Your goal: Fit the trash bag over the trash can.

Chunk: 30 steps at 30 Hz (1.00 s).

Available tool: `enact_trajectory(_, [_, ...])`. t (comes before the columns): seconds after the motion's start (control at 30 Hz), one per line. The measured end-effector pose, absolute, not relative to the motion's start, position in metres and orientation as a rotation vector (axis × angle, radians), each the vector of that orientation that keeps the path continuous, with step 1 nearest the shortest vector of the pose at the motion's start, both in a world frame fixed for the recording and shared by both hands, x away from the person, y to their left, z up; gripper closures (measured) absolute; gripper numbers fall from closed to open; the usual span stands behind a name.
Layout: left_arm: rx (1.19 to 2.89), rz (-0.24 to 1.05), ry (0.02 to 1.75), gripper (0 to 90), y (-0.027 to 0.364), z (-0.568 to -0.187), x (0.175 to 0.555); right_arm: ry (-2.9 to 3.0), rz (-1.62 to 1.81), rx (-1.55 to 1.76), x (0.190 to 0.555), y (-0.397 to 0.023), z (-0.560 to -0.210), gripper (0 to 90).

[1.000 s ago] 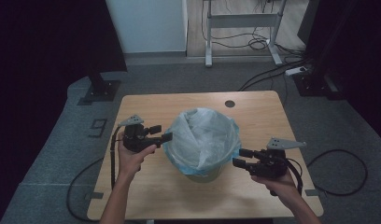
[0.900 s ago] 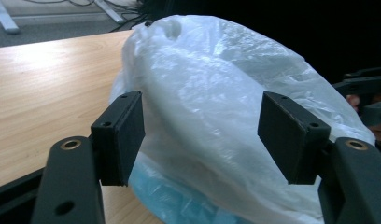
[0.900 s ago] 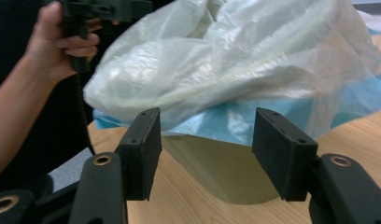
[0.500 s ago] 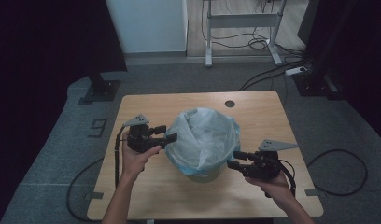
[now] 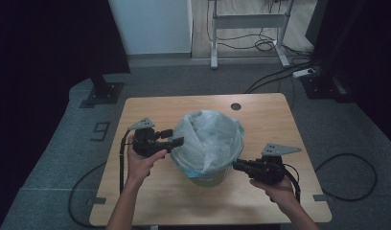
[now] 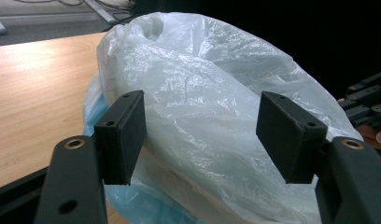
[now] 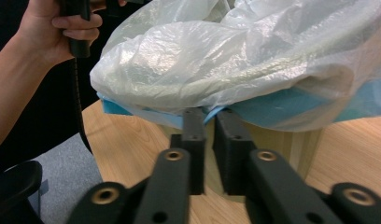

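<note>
Two layers of crinkled film, clear bag (image 5: 208, 139) over blue liner (image 7: 291, 105), drape a bin (image 5: 205, 178) mid-table (image 5: 150, 203). I've just closed my right gripper (image 7: 208, 122) onto the blue hem. My left gripper (image 6: 200, 135) gapes, straddling the bag's bulge. Bare wood lies all around.

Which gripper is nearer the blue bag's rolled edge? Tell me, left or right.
Right. The right gripper has just closed its jaws on the blue bag's edge; the left gripper stands open higher up, around the clear bag.
</note>
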<state>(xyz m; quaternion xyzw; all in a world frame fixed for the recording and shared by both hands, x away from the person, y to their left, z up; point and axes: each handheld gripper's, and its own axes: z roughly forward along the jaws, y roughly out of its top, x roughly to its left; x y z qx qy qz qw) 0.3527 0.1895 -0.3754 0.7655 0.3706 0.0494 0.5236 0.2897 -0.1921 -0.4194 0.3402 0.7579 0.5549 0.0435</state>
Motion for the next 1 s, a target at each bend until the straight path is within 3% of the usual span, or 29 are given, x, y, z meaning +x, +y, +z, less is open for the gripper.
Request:
enact_trajectory(0.07, [1.828,0.115,0.889,33.4,0.190,-0.376,0.353,2.316,1.707,1.027,0.289,-0.192,-0.420,88.8])
enact_trajectory(0.93, [1.834,0.130,0.888,34.5,0.193,-0.377,0.351,2.420,1.496,1.073,0.297,-0.178,-0.481,88.9])
enact_trajectory(0.97, [1.835,0.132,0.883,34.3,0.193,-0.376,0.350,2.406,1.512,1.069,0.296,-0.179,-0.480,82.4])
enact_trajectory(1.0, [1.835,0.134,0.879,34.2,0.193,-0.375,0.350,2.386,1.527,1.072,0.294,-0.180,-0.479,70.3])
